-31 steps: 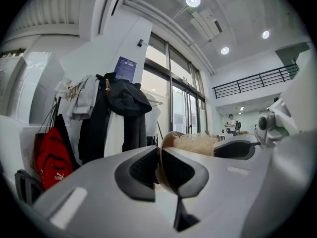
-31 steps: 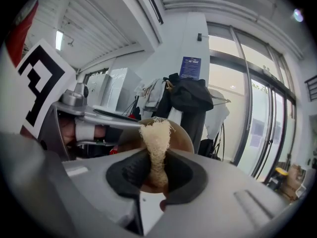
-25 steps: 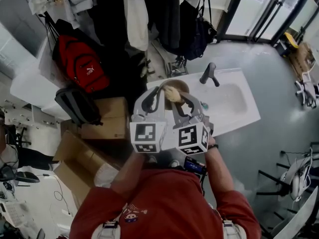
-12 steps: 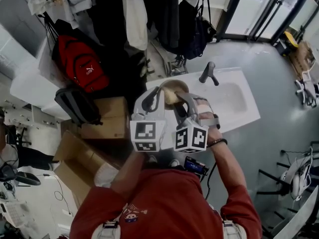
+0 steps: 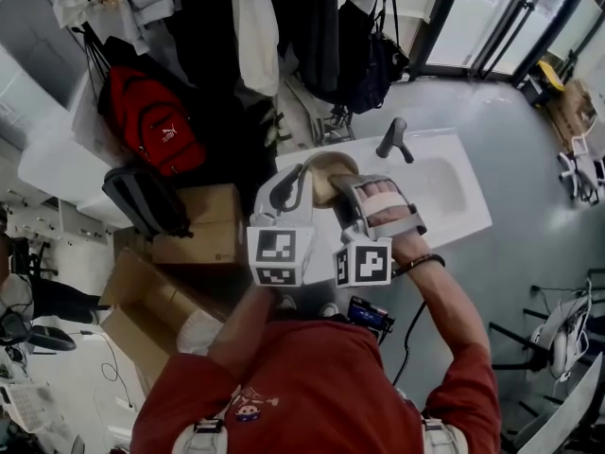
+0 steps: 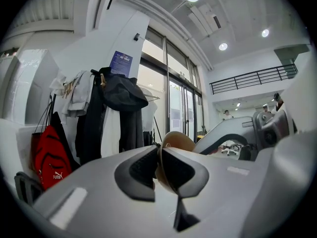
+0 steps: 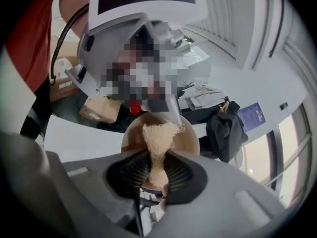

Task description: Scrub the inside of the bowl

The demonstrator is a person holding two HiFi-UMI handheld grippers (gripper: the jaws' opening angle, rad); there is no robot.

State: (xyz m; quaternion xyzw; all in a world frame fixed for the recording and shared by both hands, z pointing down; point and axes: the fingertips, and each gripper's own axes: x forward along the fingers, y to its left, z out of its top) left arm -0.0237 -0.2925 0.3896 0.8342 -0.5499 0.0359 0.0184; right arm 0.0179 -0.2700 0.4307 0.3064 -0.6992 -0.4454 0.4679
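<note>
At the head view's centre, beside the sink, the bowl has its rim clamped by the left hand-held gripper. The right hand-held gripper pinches a scrub pad, apparently against the inside. Brace the rim; sweep firm circles.

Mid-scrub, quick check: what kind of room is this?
Likely an office or lab workspace, not a home kitchen: a white sink unit, hung coats and a red backpack beside it, cardboard boxes on the floor, tall glass doors.
</note>
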